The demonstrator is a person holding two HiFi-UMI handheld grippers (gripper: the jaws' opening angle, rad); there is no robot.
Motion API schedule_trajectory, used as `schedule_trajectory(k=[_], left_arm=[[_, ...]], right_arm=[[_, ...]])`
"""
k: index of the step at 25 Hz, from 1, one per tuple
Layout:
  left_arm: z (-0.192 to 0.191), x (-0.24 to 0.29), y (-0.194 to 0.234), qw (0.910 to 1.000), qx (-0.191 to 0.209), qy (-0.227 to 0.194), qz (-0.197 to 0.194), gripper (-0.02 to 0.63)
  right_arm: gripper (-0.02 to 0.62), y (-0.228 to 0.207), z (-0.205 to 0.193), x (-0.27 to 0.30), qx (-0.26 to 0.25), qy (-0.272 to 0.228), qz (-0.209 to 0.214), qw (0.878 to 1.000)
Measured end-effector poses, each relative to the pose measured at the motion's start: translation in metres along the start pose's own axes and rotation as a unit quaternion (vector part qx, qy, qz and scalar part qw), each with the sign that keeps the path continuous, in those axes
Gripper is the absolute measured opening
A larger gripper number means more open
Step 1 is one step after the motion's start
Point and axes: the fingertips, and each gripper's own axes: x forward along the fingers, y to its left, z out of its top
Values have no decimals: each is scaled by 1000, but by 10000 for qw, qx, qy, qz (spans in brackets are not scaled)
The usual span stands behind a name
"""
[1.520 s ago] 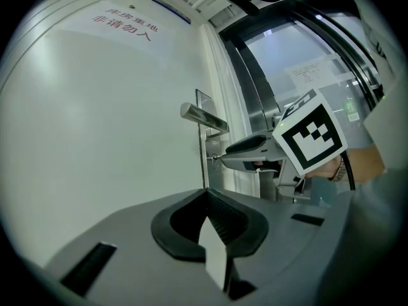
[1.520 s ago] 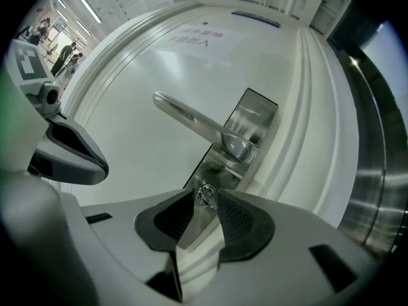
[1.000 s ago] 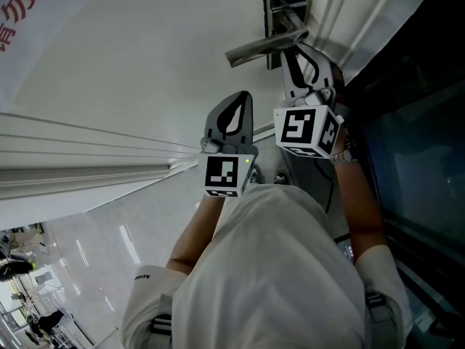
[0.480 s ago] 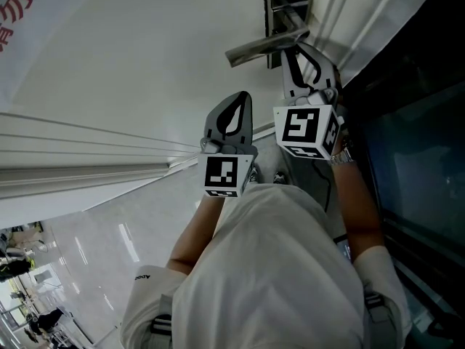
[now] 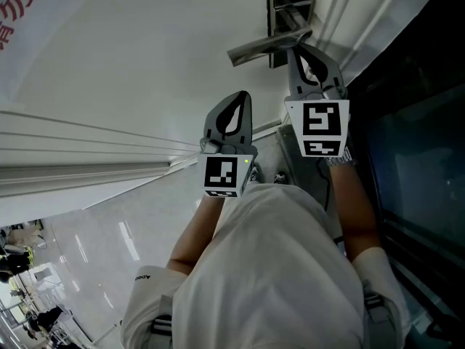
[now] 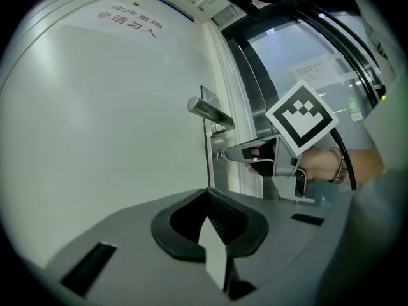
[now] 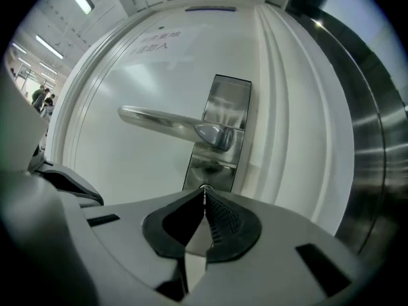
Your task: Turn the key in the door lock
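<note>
Nearest: both forearms reach out from the person's pale shirt [image 5: 269, 267], one gripper in each hand, side by side and apart.

Left gripper [image 5: 244, 95]: jaws pressed together, nothing between the pads. It points level at the bare door face [image 5: 145, 71] and sits clear of the lock, to the left of the other gripper. There is wide open room on its left, plain white panel only.

Right gripper [image 5: 294, 49]: jaws have just been closing. The pads now meet at the tips and pinch a small bright bit of metal, the key [image 6: 220, 155]. The key sits in the lower part of the steel lock plate [image 7: 229, 97].

Door handle [image 7: 172, 125]: the lever runs left from the plate, just above the jaw tips. Clearance overhead is small.

Right side is tight. The ridged white door frame [image 7: 287, 107] lies just beside the plate. Beyond it come a metal edge and a dark glass panel [image 5: 414, 144], near the right wrist.

Farthest: red lettering [image 6: 127, 23] high on the door, too small to read.
</note>
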Motion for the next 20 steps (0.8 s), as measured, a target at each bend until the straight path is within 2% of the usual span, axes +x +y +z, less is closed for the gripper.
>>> schedule_trajectory(k=[4,7,10,13,17,20], left_arm=[[-1,0,-2,10000,-8,5,-17,9],[-1,-1,-3,10000,2,15,-36,9],[-1,-1,-2,10000,15,14,-23,9],[0,-1,-1,10000,20,5,-13,9],[0,0,-2,10000,29,14,-25,9],[0,2,-2,10000,33,12,-32,9]], right_arm=[[6,-2,-1,0,445,-77,21,9990],[6,-5,-3,0,1210,-118,177,9924],[6,-7,-3,0,1973,-164,289,9798],[6,-10,-5,0,2737,-206,406,9607],[8,-13,-7,0,3755,-218,597,9247],[8,-14,-10,1,4276,-204,700,9010]])
